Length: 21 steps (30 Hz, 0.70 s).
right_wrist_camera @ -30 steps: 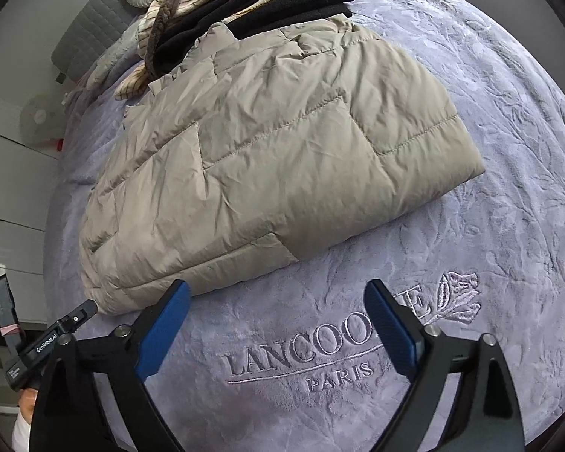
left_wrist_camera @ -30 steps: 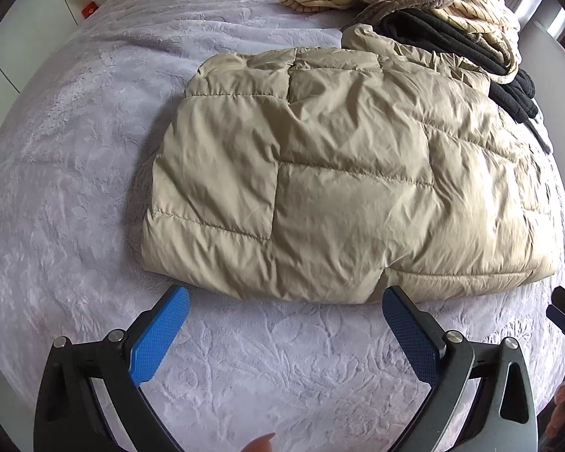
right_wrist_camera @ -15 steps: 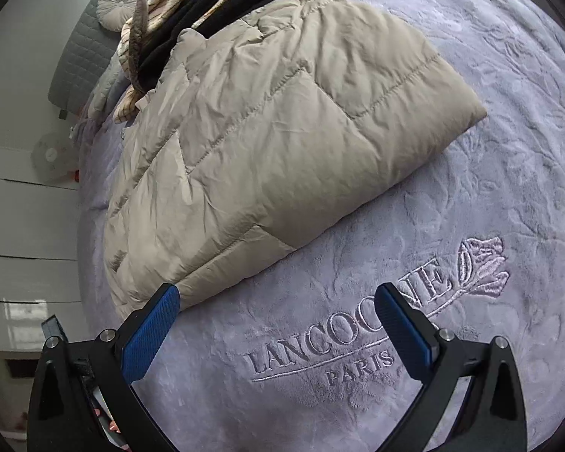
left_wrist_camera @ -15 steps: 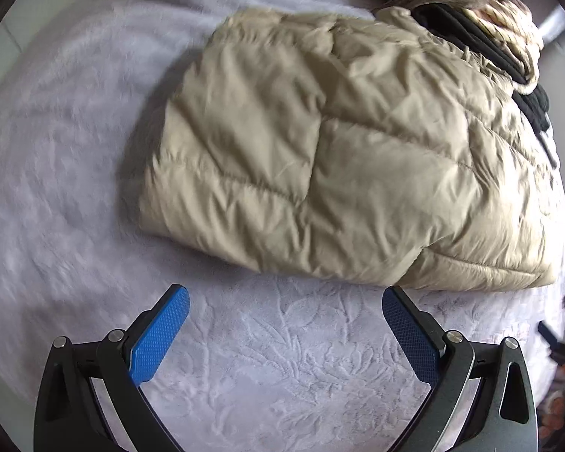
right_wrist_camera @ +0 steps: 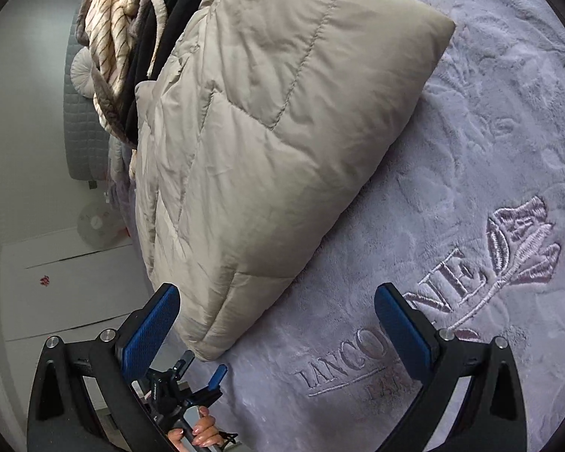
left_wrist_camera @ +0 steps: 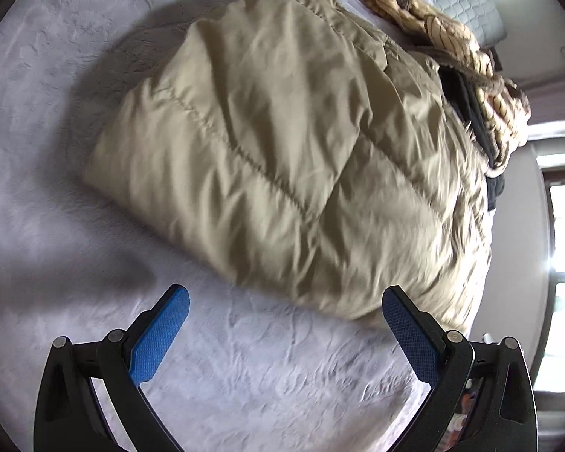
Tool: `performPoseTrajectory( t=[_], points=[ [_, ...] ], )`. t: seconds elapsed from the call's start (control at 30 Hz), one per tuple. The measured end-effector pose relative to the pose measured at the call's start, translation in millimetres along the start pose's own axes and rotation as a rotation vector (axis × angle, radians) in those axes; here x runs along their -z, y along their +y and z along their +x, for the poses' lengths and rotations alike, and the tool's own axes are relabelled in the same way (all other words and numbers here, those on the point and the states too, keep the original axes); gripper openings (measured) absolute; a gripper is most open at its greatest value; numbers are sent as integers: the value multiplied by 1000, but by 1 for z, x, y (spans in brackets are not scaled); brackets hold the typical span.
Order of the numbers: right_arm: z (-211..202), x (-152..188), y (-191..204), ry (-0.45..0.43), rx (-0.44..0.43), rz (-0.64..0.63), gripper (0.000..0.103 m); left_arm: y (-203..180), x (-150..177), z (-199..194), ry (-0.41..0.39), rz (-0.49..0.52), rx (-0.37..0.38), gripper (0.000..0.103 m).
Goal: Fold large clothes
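A: Jacket (left_wrist_camera: 301, 158): a beige quilted puffer, folded into a thick bundle, lying on the lilac blanket (left_wrist_camera: 56, 94). It fills the centre of the left wrist view and runs from top centre to lower left in the right wrist view (right_wrist_camera: 267, 143).

B: Left gripper (left_wrist_camera: 285, 329) state?

A: Jaws spread wide, nothing between them. The blue pads (left_wrist_camera: 158, 337) sit at the bottom of the frame, just short of the bundle's near edge.

B: Right gripper (right_wrist_camera: 277, 324)?

A: Also spread and empty. Its left pad (right_wrist_camera: 147, 329) is just beside the bundle's lower corner; contact cannot be confirmed.

B: Surroundings?

A: A striped garment (right_wrist_camera: 109, 30) and black clothes (right_wrist_camera: 169, 19) are piled at the bundle's far end, upper left in the right wrist view. Embroidered lettering (right_wrist_camera: 388, 335) shows on the blanket at lower right.
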State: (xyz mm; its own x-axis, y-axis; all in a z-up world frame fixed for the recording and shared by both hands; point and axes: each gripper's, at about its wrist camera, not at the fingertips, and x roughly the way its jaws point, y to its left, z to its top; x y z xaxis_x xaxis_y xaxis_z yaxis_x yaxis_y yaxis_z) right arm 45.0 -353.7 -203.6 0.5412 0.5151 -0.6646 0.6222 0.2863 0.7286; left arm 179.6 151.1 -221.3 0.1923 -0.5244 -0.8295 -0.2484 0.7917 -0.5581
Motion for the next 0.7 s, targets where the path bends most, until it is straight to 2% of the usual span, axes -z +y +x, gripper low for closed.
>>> performPoseTrajectory(
  t=[0.13,0.4,0.53,0.7],
  points=[
    [12,-12,-6,4,-48,20,103,3,-9,14,-44,-19,59,103],
    [35,-31,1,11,-141,3,103,8,-33,22,-137,-71,106,103],
    [51,-46,7,2,-195,-7,103,6,-42,36,-167,-118,99,103],
    [65,-57,9,-11,-219,24,103,2,-43,43,-208,-156,73,103]
  ],
)
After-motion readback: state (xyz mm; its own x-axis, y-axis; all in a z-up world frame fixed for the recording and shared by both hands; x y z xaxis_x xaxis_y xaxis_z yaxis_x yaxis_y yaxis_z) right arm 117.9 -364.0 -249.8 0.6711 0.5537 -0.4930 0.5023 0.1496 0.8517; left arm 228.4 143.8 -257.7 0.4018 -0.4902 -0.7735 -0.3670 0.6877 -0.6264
